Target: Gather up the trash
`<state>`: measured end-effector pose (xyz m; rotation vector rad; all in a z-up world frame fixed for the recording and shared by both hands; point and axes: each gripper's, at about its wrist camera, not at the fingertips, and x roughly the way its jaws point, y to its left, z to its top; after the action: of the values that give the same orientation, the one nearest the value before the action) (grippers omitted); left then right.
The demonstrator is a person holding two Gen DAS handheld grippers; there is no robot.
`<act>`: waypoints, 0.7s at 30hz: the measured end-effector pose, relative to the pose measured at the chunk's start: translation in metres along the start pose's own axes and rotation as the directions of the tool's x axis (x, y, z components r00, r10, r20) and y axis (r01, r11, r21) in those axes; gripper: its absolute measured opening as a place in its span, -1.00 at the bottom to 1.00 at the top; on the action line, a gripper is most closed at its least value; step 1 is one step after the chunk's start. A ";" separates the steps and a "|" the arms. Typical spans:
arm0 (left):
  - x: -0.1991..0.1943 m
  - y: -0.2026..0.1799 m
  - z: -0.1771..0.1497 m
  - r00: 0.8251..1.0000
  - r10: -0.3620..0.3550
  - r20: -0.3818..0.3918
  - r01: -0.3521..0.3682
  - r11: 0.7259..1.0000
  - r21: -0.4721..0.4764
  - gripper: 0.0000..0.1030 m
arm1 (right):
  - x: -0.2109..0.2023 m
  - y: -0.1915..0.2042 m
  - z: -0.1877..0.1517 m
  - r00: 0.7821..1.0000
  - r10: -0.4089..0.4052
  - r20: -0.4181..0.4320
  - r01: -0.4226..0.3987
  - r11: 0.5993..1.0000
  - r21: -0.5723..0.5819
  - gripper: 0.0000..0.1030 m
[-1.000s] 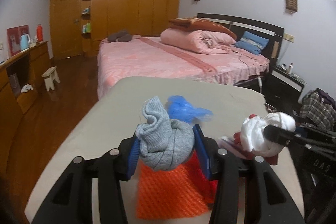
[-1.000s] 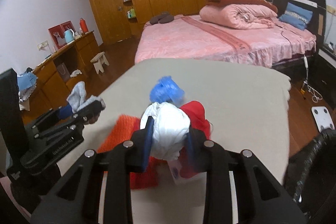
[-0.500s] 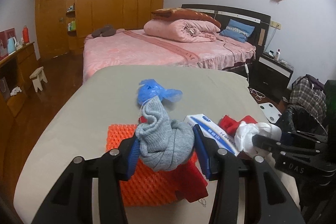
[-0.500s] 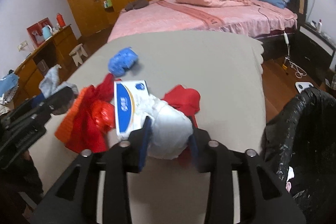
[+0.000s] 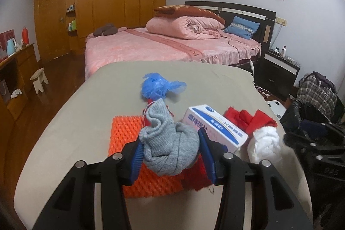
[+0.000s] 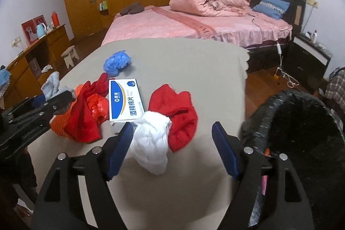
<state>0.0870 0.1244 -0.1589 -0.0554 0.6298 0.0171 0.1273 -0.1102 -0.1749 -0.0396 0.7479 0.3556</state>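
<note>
My left gripper [image 5: 170, 155] is shut on a grey knitted sock [image 5: 170, 152], held above an orange mesh sheet [image 5: 127, 135] on the beige table [image 5: 112, 87]. My right gripper [image 6: 172, 139] stands open; a white crumpled cloth [image 6: 152, 143] sits between its jaws, against the left pad, and also shows in the left wrist view [image 5: 264, 147]. A white and blue box [image 6: 125, 99], red cloths [image 6: 179, 113], a red plastic bag [image 6: 98, 106] and a blue plastic bag [image 6: 116, 63] lie on the table. A black trash bag [image 6: 301, 122] gapes at the right.
A pink bed [image 6: 194, 23] stands behind the table, a black nightstand [image 6: 308, 57] to its right. A wooden dresser [image 6: 32, 61] and a small stool [image 6: 70, 55] are at the left. A plaid bag [image 5: 317, 96] lies on the floor at the right.
My right gripper has opened and let go of the white cloth, after moving right toward the black trash bag. My left gripper still holds the grey sock and has shifted right.
</note>
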 end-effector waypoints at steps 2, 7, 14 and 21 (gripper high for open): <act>-0.002 -0.001 -0.004 1.000 -0.002 -0.003 0.002 1.000 0.001 -0.08 | -0.003 0.001 -0.003 1.000 0.009 -0.004 -0.009 1.000 0.005 0.43; -0.004 -0.005 -0.008 1.000 0.004 0.002 -0.004 1.000 0.005 -0.08 | 0.011 0.009 -0.009 0.999 0.044 -0.032 -0.043 0.999 0.020 0.41; -0.007 -0.007 -0.011 1.000 0.020 0.001 -0.020 1.000 0.012 -0.08 | 0.047 0.018 -0.021 0.990 0.056 -0.131 -0.054 0.998 0.023 -0.25; -0.011 -0.008 -0.007 1.000 0.008 0.008 -0.009 1.000 0.011 -0.08 | 0.021 0.016 -0.012 0.990 0.114 -0.088 -0.113 0.993 0.017 -0.43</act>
<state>0.0743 0.1163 -0.1576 -0.0416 0.6224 0.0220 0.1283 -0.0906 -0.1963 -0.0015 0.8423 0.4598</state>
